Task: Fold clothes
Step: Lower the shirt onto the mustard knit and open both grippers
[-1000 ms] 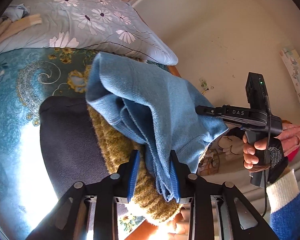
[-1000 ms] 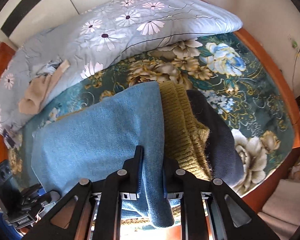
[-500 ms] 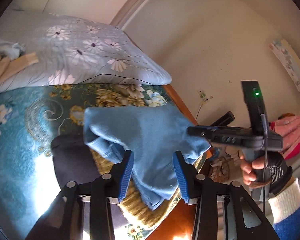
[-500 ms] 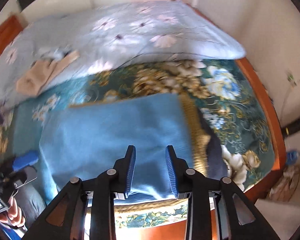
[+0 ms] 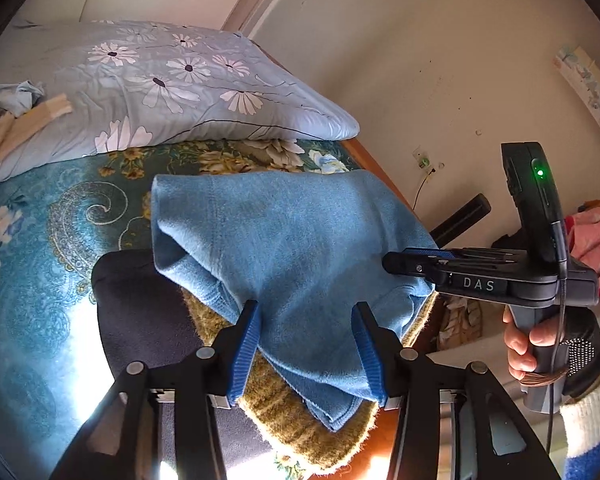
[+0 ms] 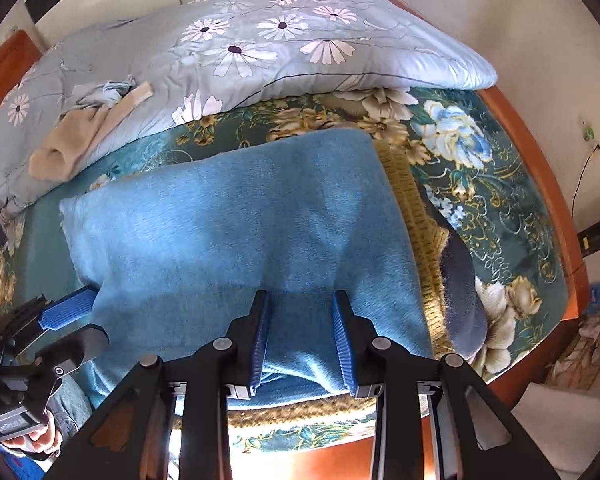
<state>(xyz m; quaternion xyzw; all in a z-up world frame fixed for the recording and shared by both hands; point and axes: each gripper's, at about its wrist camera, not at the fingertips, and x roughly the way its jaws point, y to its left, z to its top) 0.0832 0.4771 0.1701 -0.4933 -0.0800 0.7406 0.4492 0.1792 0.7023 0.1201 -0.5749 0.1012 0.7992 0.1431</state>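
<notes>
A folded light blue garment [image 5: 292, 240] lies on top of a stack, over a mustard knit sweater [image 5: 300, 428] and a dark navy garment [image 5: 140, 320], at the near edge of the bed. My left gripper [image 5: 308, 320] is open, its jaws wide apart on either side of the blue cloth's near corner. My right gripper [image 6: 302, 308] is open over the blue garment [image 6: 240, 232], nothing pinched. The right gripper also shows in the left wrist view [image 5: 412, 264] at the garment's right edge. The mustard sweater [image 6: 412, 216] and navy garment [image 6: 460, 292] stick out on the right.
The bed has a teal floral cover [image 6: 480, 184] and a wooden frame [image 6: 540, 172]. A daisy-print quilt [image 6: 260, 48] lies along the far side with a beige garment [image 6: 72, 140] on it. A wall [image 5: 440, 60] and pink cloth [image 5: 592, 232] are at the right.
Both grippers have opened and let go of the blue garment. It has dropped flat onto the stack, and both grippers have drawn back a little.
</notes>
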